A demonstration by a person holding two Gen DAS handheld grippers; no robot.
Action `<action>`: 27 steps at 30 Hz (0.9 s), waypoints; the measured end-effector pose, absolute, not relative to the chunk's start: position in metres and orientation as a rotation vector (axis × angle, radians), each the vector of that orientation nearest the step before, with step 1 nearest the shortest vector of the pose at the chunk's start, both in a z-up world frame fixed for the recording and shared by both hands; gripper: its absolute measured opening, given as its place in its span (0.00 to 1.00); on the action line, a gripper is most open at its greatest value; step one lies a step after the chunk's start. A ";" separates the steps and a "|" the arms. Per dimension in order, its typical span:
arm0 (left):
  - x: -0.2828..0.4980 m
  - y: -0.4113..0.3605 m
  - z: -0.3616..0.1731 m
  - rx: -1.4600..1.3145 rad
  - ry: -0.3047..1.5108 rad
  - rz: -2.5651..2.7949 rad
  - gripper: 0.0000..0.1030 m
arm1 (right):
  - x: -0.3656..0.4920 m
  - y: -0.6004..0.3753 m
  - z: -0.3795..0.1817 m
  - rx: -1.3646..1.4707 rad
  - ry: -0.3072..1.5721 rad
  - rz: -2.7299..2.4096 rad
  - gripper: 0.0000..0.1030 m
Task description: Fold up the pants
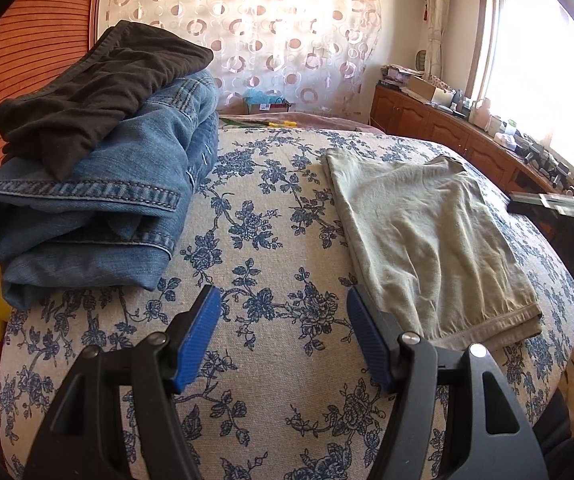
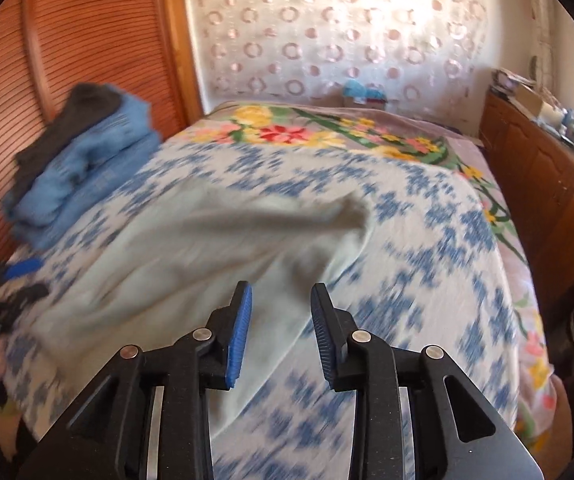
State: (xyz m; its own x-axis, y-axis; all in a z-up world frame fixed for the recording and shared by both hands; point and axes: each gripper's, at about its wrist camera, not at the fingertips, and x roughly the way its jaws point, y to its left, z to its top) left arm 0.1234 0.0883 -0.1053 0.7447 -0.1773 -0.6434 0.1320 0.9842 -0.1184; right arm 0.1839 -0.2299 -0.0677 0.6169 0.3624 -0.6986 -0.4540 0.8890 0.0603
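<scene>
Pale green pants [image 1: 427, 240] lie folded flat on the bed's blue-flowered cover [image 1: 271, 208], toward its right side, with a hem at the near end just beside the left tongs [image 1: 283, 316], whose blue pads stand wide apart over bare cover and hold nothing. Folded blue jeans [image 1: 99, 204] with a dark garment [image 1: 95, 96] on top sit well apart at the left, against the wooden headboard [image 1: 35, 36]. Seen through blur in the right wrist view, the right tongs [image 2: 281, 320] hang over the pants' edge, parted and empty.
</scene>
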 end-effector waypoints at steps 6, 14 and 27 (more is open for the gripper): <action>0.125 0.087 -0.106 -0.063 0.716 -0.165 0.64 | 0.134 -0.224 -0.084 -0.134 0.798 0.538 0.29; 0.126 0.086 -0.108 -0.059 0.721 -0.163 0.64 | 0.098 -0.218 -0.097 -0.137 0.811 0.573 0.29; 0.128 0.084 -0.108 -0.053 0.726 -0.164 0.64 | 0.079 -0.198 -0.108 -0.203 0.807 0.571 0.28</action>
State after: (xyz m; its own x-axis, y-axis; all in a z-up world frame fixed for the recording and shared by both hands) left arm 0.1276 0.0842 -0.1084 0.7354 -0.1678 -0.6565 0.1313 0.9858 -0.1049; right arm 0.0790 -0.1984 -0.1083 0.5511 0.4037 -0.7303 -0.5543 0.8313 0.0413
